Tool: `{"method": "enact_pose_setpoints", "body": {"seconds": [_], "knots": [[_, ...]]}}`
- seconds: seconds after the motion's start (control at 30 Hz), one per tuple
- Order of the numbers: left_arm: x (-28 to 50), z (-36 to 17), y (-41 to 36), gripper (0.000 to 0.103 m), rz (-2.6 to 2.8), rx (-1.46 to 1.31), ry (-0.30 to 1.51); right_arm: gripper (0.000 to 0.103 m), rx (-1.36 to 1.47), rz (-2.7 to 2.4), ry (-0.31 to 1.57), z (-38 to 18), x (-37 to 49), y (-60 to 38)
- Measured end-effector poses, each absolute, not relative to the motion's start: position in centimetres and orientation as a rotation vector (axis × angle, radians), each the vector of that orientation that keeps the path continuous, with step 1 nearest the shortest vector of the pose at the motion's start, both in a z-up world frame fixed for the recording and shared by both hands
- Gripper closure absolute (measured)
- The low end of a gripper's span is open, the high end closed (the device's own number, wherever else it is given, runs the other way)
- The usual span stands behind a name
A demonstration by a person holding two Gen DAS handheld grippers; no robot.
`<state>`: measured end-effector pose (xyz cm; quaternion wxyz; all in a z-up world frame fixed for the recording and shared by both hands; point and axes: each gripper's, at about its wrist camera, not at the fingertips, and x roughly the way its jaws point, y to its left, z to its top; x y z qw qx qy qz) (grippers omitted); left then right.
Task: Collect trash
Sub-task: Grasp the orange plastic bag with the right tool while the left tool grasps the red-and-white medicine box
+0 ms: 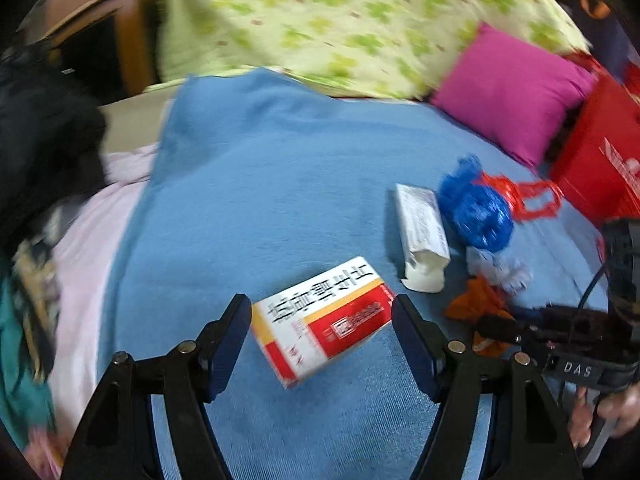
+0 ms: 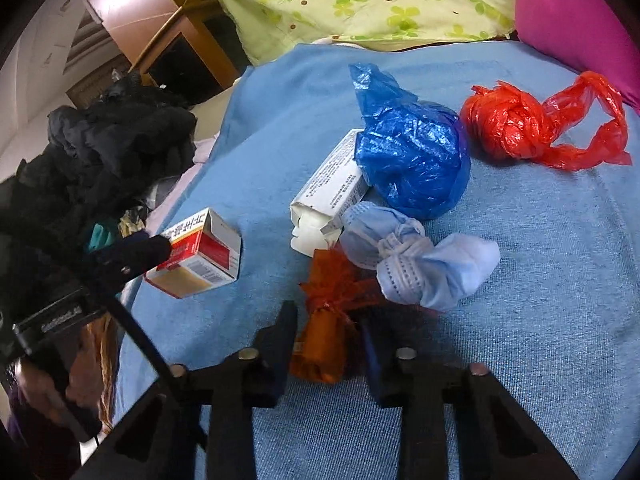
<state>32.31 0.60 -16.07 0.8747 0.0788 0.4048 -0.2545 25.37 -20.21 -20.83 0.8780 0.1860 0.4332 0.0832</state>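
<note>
The left gripper point(image 1: 321, 322) is spread around the red-and-white box point(image 1: 320, 318) on the blue blanket point(image 1: 280, 184), pads apparently not touching it. The right gripper point(image 2: 329, 344) brackets the orange wrapper point(image 2: 326, 332); contact cannot be told. Risk: the tilted box may twist free if clamped off-centre.

We're seeing soft, even indoor light on the blue blanket point(image 1: 280, 184), with only faint shadows hugging the white carton point(image 1: 420, 232). The left wrist view is smearing: the green floral quilt point(image 1: 340, 20) above the blanket and the clothes to its left are streaking with motion blur. The right wrist view is looking sharper, and glare is glinting off the blue plastic bag point(image 2: 412, 152). Both views are bending hard and going black past the blanket's corners.
</note>
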Motion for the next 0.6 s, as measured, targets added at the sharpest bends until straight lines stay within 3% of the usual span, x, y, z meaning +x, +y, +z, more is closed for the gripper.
{"method": "enact_pose_setpoints", "body": {"seconds": [0.6], "knots": [[33.1,-17.4,-0.9,0.026,-0.676,0.442,0.869,0.076,0.525,0.261,0.932,-19.7,22.6,-23.5]]}}
